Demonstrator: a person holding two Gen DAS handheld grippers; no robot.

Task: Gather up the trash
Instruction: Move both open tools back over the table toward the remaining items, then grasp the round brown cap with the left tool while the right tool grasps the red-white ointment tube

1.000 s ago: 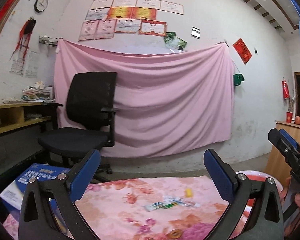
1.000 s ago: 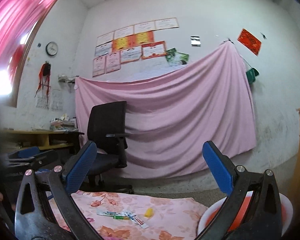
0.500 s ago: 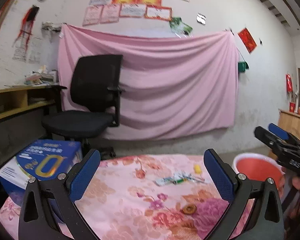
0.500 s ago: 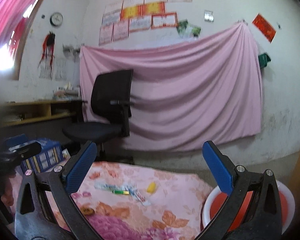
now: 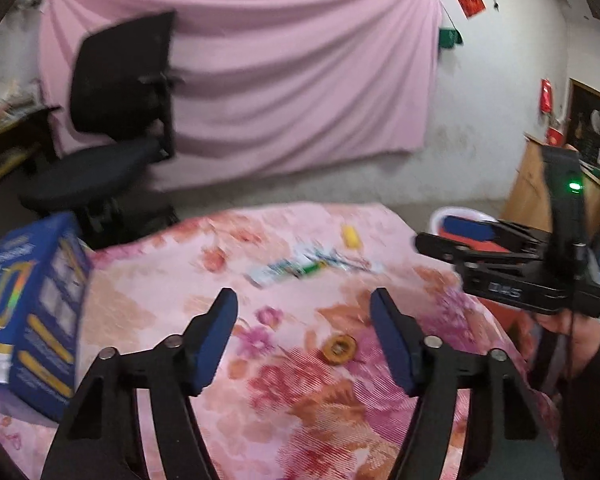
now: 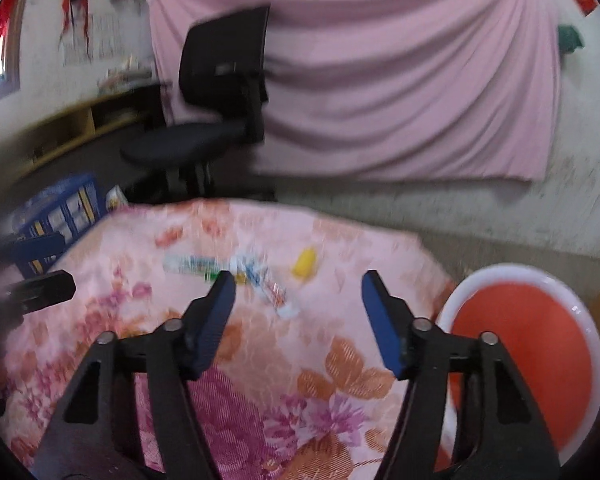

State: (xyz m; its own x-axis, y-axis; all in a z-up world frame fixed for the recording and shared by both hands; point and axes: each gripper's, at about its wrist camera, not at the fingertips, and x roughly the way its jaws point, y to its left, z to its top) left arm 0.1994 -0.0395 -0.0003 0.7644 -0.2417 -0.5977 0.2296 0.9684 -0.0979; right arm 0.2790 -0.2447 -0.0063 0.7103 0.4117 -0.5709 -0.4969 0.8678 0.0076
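While above wrappers [image 6: 236, 276], empty claws [image 6: 298, 286]

Wrappers [image 6: 236, 276] motion-blurred, print unreadable, red basin [image 6: 524, 344] cut by claw arm & frame edge

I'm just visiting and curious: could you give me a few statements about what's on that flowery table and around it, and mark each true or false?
1. A yellow piece lies on the floral cloth. True.
2. The left gripper holds a wrapper. False: nothing is between its jaws.
3. The red basin stands on the table. False: it sits beside the table, lower down.
4. A black office chair stands before the pink sheet. True.
5. The blue box is at the cloth's edge. True.
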